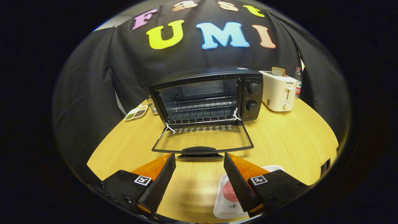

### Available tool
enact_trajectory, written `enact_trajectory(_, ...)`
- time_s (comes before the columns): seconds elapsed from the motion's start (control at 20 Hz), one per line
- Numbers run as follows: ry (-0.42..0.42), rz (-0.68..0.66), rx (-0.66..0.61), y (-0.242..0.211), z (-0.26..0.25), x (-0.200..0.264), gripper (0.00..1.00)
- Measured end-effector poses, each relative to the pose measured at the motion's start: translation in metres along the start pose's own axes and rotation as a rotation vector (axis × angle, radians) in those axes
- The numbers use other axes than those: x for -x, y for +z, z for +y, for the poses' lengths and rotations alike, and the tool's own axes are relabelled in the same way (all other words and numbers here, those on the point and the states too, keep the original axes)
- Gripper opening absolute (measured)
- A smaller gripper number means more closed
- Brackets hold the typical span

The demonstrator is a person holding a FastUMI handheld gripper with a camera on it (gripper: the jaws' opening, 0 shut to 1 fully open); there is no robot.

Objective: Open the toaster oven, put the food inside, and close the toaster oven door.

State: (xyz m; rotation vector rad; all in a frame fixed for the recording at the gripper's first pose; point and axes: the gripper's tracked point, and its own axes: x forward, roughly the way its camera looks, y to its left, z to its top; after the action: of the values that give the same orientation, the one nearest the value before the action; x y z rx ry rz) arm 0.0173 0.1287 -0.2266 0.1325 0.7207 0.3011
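A black toaster oven [214,93] stands on the round wooden table [289,140]. Its glass door [202,140] is folded down flat toward me, the handle [199,151] just ahead of my fingertips. Inside, the wire rack [202,112] is bare. My gripper [199,161] is open, with nothing between its fingers. A white tray [225,199] holding a pink piece of food [230,193] lies on the table under and beside the right finger [238,183], partly hidden by it.
A white toaster [278,90] with a slice of bread [278,71] in it stands right of the oven, a water bottle [298,82] behind it. A small divided dish [136,112] with seeds lies left of the oven. Black cloth walls surround the table.
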Motion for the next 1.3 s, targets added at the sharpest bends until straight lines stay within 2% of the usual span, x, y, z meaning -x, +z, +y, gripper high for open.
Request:
enact_trajectory(0.25,0.057,0.045,-0.032,0.006,-0.042,0.024,0.99)
enact_trajectory(0.55,0.129,0.198,-0.041,-0.006,-0.095,0.042,0.99)
enact_trajectory(0.8,0.130,0.281,-0.049,-0.014,-0.137,0.050,0.99)
enact_trajectory(1.05,0.183,0.443,-0.124,-0.045,-0.153,0.054,0.99)
enact_trajectory(1.3,0.196,0.598,-0.184,-0.073,-0.160,0.053,0.99)
